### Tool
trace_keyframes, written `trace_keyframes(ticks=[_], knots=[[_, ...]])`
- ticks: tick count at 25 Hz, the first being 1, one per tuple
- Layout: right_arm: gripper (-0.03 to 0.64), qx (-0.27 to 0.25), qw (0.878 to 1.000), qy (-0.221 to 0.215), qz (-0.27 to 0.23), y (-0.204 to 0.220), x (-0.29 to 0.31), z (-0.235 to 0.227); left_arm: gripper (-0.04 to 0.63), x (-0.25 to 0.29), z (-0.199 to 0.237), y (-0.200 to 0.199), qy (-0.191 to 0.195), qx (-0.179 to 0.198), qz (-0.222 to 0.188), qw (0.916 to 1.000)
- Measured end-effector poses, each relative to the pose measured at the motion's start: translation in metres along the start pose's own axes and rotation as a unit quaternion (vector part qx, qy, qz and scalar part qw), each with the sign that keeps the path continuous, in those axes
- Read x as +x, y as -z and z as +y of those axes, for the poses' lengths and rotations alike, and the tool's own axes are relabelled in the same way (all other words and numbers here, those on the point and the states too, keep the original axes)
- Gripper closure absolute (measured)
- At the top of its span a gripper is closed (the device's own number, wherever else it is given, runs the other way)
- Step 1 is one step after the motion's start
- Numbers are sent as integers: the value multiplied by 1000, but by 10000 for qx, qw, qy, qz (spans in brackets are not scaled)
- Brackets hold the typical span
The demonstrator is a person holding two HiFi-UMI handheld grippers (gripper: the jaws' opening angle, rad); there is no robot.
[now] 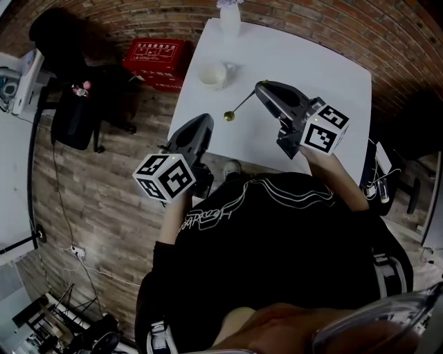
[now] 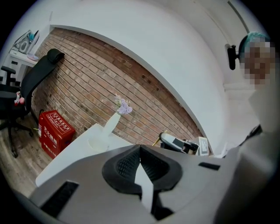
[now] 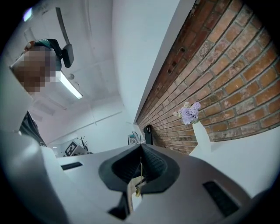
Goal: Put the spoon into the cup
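A gold spoon [image 1: 239, 107] hangs slanted over the white table [image 1: 311, 62], bowl end low and to the left. My right gripper [image 1: 259, 87] is shut on the top of its thin handle [image 3: 141, 173]. The white cup [image 1: 212, 75] stands on the table to the left of the spoon, a little farther back; the left gripper view shows it too, cup [image 2: 97, 142]. My left gripper [image 1: 205, 119] is shut and holds nothing, hovering at the table's near left edge, short of the cup. The left gripper view looks across at the right gripper [image 2: 174, 142].
A white vase with purple flowers [image 1: 230, 17] stands at the table's far edge behind the cup, against a brick wall [image 3: 236, 65]. A red box [image 1: 154, 61] sits on the wooden floor left of the table, with a black office chair [image 1: 76, 104] beyond it.
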State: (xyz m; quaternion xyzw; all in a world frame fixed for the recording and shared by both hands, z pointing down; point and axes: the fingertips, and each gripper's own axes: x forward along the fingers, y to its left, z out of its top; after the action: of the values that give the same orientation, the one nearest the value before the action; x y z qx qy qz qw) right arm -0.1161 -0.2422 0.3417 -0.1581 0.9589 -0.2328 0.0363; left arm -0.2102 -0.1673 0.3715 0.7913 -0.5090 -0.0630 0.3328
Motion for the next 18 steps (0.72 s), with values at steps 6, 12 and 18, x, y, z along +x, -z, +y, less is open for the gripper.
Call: trace_keyframes(ticks=[6,12,18], knots=[[618,-22,9997,220,-34,-4,42,-15,592,4,45,-18,11,-83,152,9998],[617,-96,9988,453,-128,-13,78,-35,592,14,80,-34,104,-118,280,9995],[618,-364,9967,730,27,-11,101,-62,591,28,101,-39,199,-150,353,9991]])
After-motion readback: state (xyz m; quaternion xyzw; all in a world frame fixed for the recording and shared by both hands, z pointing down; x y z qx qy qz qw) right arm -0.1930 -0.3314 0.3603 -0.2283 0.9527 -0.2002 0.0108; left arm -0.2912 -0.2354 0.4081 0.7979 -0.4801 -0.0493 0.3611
